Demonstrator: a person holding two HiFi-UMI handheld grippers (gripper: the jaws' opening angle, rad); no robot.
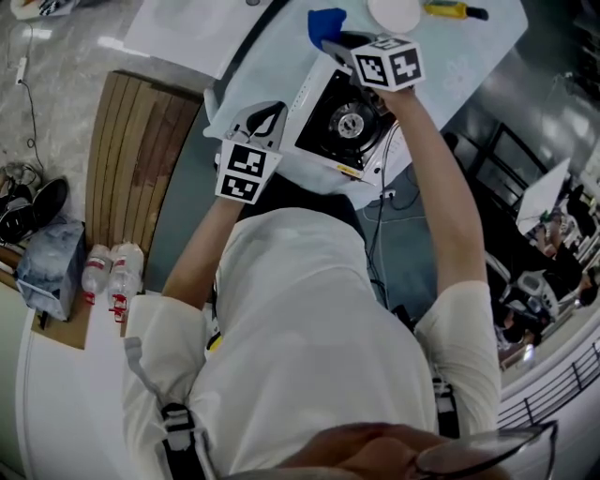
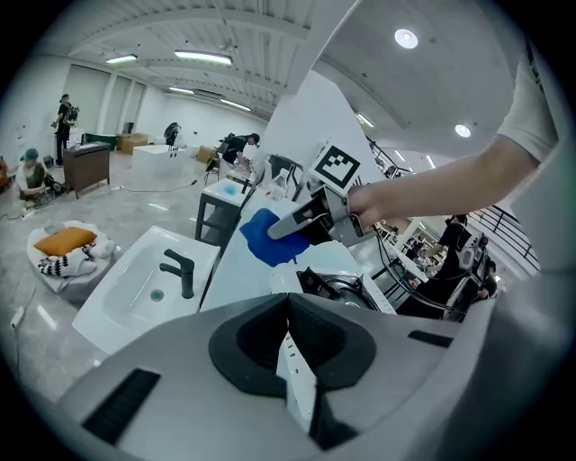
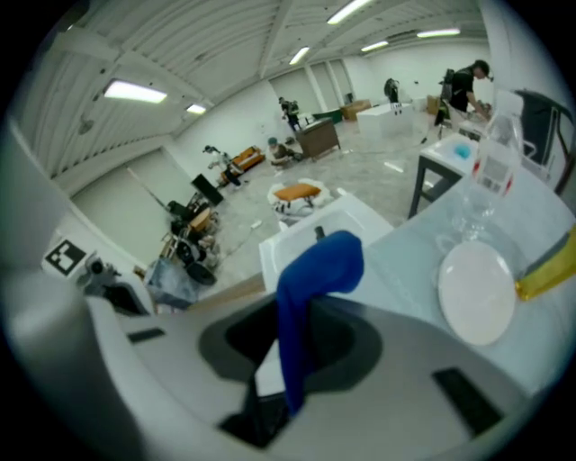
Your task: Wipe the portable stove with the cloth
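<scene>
Lettering on the yellow label (image 1: 349,171) on the portable stove (image 1: 349,120) is too small to read. The left gripper (image 2: 292,360) clamps the stove's white edge. The right gripper (image 3: 274,378) grips the blue cloth (image 3: 310,270), held just past the stove's far edge. The white plate (image 3: 475,293) lies empty.

A blue cloth (image 3: 315,270), a white portable stove (image 1: 342,122) with a black top, a white plate (image 3: 475,293), a yellow-and-black tool (image 1: 450,10).
</scene>
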